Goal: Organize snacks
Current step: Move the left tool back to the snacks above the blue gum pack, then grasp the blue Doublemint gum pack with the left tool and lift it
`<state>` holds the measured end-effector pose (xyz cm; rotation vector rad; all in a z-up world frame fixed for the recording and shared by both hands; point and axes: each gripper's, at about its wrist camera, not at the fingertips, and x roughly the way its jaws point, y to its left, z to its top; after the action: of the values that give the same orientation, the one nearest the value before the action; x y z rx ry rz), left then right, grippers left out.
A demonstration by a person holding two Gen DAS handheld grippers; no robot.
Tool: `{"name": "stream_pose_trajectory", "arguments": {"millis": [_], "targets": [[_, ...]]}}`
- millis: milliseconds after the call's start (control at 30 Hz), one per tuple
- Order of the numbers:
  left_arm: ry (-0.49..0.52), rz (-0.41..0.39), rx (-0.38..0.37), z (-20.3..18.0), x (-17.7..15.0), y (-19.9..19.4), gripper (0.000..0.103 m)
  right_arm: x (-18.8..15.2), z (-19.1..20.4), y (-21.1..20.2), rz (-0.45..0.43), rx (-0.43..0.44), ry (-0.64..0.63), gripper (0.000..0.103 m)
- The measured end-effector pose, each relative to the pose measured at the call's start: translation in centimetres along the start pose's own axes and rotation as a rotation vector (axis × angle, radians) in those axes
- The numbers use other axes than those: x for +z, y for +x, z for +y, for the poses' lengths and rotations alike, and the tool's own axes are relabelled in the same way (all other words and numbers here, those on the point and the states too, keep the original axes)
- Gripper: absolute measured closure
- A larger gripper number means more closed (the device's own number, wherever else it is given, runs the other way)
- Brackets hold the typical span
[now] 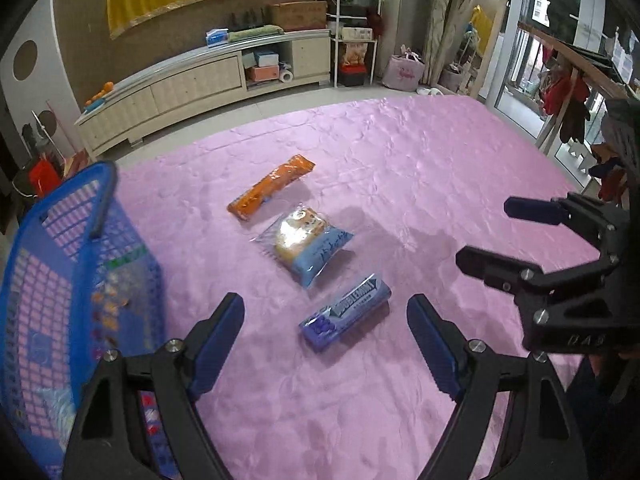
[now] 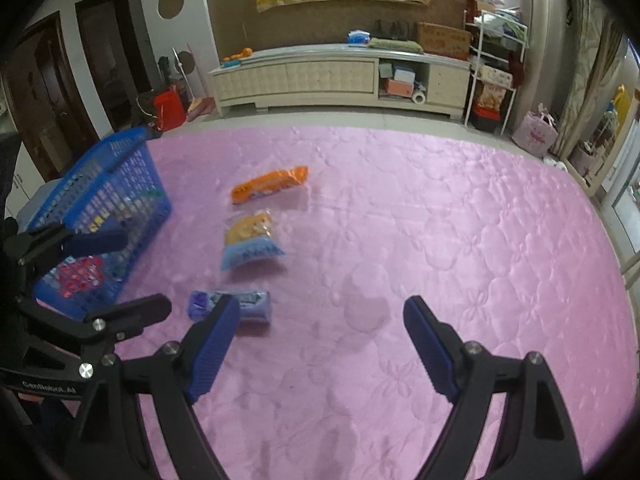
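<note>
Left wrist view: the left gripper (image 1: 326, 344) hangs with jaws spread, empty, over the pink quilt (image 1: 440, 168). Between its fingers lies the gum pack (image 1: 345, 312), which looks light, stiff and glossy; grip it across the short sides. Beyond it lie the bread packet (image 1: 305, 242), soft and crushable, to be held at the sealed edge, and the orange wafer pack (image 1: 272, 186), probably brittle. The blue basket (image 1: 60, 216) at left already holds several packets.

Right wrist view: the right gripper (image 2: 322, 346) is likewise released and empty above bare quilt. The gum pack (image 2: 256, 304) sits just beside its left finger. The blue basket (image 2: 120, 148) shows a red-printed packet (image 2: 80, 276) inside.
</note>
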<state>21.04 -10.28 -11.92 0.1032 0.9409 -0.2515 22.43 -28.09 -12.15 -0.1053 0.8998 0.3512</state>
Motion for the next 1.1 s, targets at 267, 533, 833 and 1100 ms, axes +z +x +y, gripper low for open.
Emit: {"name": "stream_pose_trajectory", "arguments": {"millis": [267,533,833,1100], "targets": [[0.037,0.083,-0.063,0.0,0.0,4.2,0.021,-0.8,-0.5,2.5,0.051,-0.052,-0.032,0.016],[0.099,0.121,-0.076,-0.3,-0.1,6.9,0.021,-1.3,-1.0,3.4,0.082,-0.053,-0.025,0.016],[0.138,0.194,-0.134,-1.6,-0.7,8.4,0.047,-1.2,-2.8,3.6,0.107,-0.021,0.069,0.016],[0.183,0.207,-0.090,-3.3,-0.8,7.8,0.073,-1.0,-2.0,4.4,0.138,-0.014,0.054,0.016]]}}
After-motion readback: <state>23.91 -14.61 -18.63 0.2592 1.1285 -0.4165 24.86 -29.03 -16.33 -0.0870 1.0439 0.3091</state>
